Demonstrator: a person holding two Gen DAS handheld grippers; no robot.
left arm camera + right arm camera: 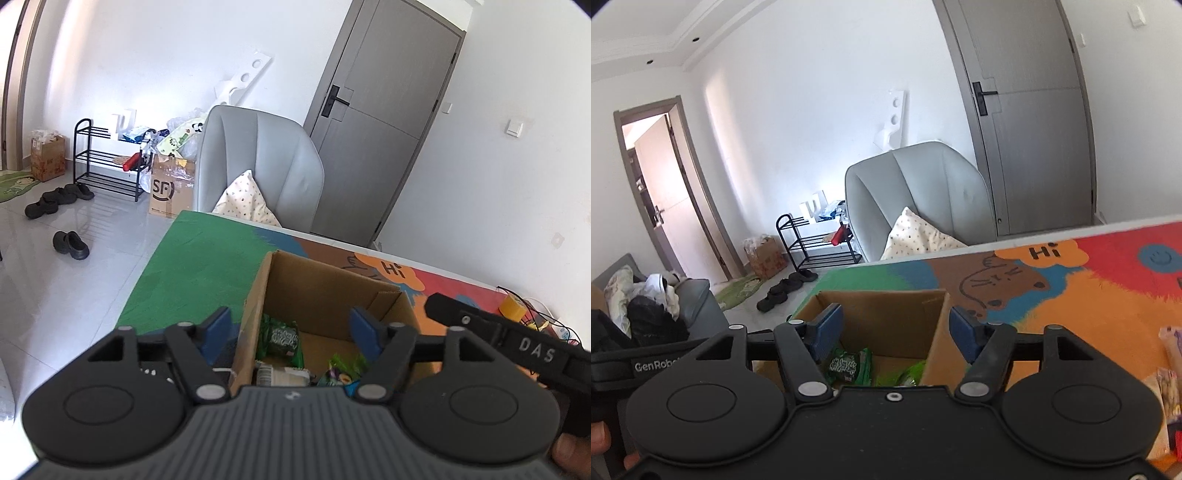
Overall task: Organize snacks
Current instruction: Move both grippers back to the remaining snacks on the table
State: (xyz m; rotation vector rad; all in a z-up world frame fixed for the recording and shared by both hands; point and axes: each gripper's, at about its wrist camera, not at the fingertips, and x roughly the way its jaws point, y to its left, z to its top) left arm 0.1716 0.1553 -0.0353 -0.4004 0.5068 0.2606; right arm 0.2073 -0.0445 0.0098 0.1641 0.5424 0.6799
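Colourful mat (pixel 1071 295) under everything; my left gripper (pixel 290 328) hangs with jaws spread and empty straddling the cardboard box's (pixel 314 284) left wall, green snack packet (pixel 282 338) just below between its fingers. My right gripper (pixel 895 332), also apart and empty, is over the box; loose snacks (pixel 1167 387) lie far right, nearer it.

One open brown cardboard box (pixel 317 291) on table. Inside it: one dark green printed snack packet (pixel 282 338), one white-lidded cup (pixel 282 374), one bright green wrapper (pixel 341 371); more may be hidden. One grey padded armchair (pixel 258 162), one spotted cream cushion (pixel 245 201). One black wire shoe rack (pixel 107 158). Two brown cardboard cartons on floor (pixel 171 188). Black rubber clogs (pixel 70 245): count unclear.
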